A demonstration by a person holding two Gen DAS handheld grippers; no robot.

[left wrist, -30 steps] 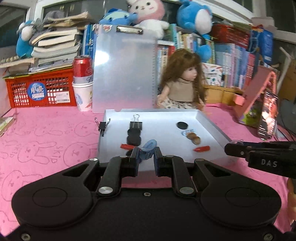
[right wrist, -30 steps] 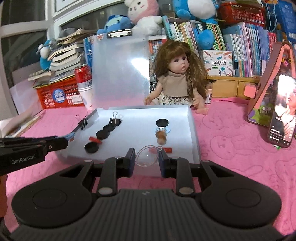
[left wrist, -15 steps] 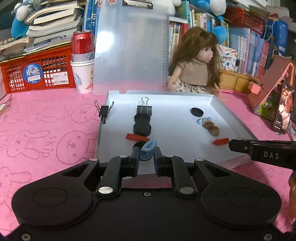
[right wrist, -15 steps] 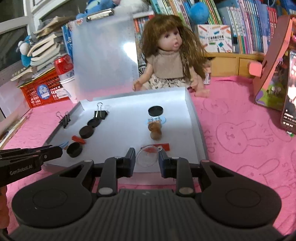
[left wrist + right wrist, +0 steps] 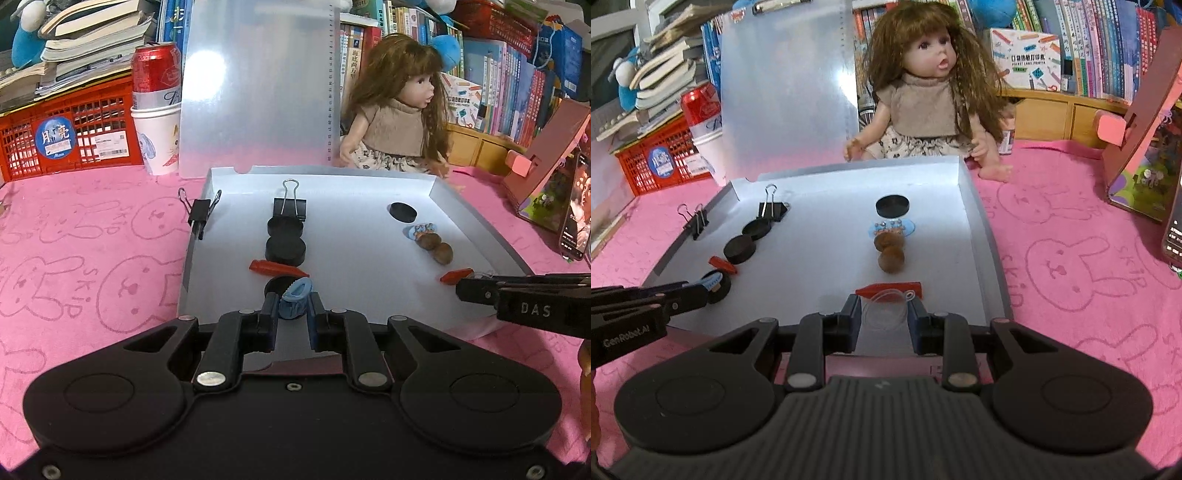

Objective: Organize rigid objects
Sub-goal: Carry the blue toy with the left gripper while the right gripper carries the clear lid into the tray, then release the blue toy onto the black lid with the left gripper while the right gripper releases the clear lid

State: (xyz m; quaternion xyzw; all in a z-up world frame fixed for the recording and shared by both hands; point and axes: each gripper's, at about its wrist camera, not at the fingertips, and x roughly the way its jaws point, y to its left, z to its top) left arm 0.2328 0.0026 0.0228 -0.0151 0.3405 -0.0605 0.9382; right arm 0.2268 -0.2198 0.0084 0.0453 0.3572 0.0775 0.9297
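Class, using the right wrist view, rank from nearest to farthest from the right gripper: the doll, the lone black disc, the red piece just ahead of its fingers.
From the right gripper:
1. Red piece, directly ahead.
2. Black disc, mid-tray.
3. Doll, beyond the tray's far edge.

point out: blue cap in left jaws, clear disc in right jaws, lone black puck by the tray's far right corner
blue cap (image 5: 295, 297), left wrist view, ridged top rim
clear disc (image 5: 884, 308), right wrist view, centre of its face
black puck (image 5: 892, 206), right wrist view, flat top

Home room: doll (image 5: 925, 99), plush toys (image 5: 23, 38), bookshelf (image 5: 513, 92), pink bunny cloth (image 5: 1071, 266).
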